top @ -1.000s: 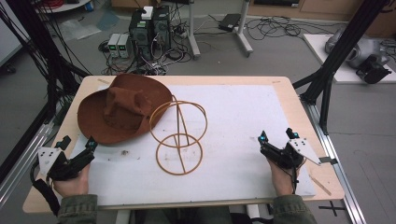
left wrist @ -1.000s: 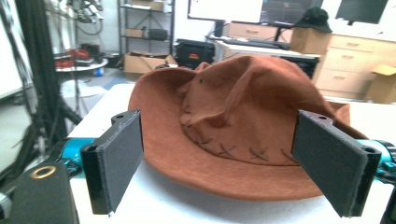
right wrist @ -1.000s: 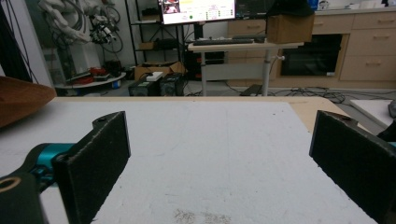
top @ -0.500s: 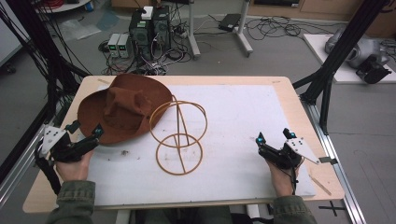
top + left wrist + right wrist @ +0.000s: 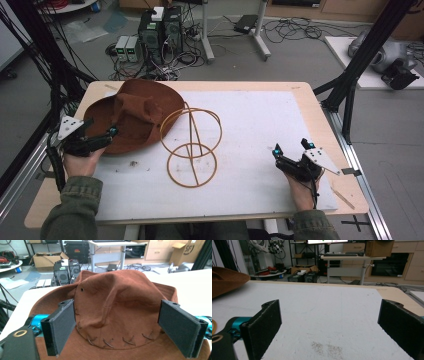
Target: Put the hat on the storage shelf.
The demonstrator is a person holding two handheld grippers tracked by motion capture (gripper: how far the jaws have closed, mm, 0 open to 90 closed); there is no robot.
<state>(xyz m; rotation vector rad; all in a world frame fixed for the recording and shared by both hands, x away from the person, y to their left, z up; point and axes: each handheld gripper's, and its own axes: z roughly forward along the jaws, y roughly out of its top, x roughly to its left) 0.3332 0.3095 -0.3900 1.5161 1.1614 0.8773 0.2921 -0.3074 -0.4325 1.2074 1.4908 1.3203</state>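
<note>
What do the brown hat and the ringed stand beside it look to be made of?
The hat looks like suede or a felt-like leather: matte, napped brown surface, soft creases in the crown and coarse stitches around its base. The stand seems to be thin bent wire or rod with a smooth tan-yellow finish; metal or rattan, I cannot tell.

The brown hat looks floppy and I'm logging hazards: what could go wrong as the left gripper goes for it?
1. The left gripper, open, straddles the brown hat's soft crown; closing there may crush it.
2. The hat's brim lies against the wire hat stand; pulling the hat could tip or drag it.
3. The right gripper hangs open far off, so nothing steadies the stand.
</note>
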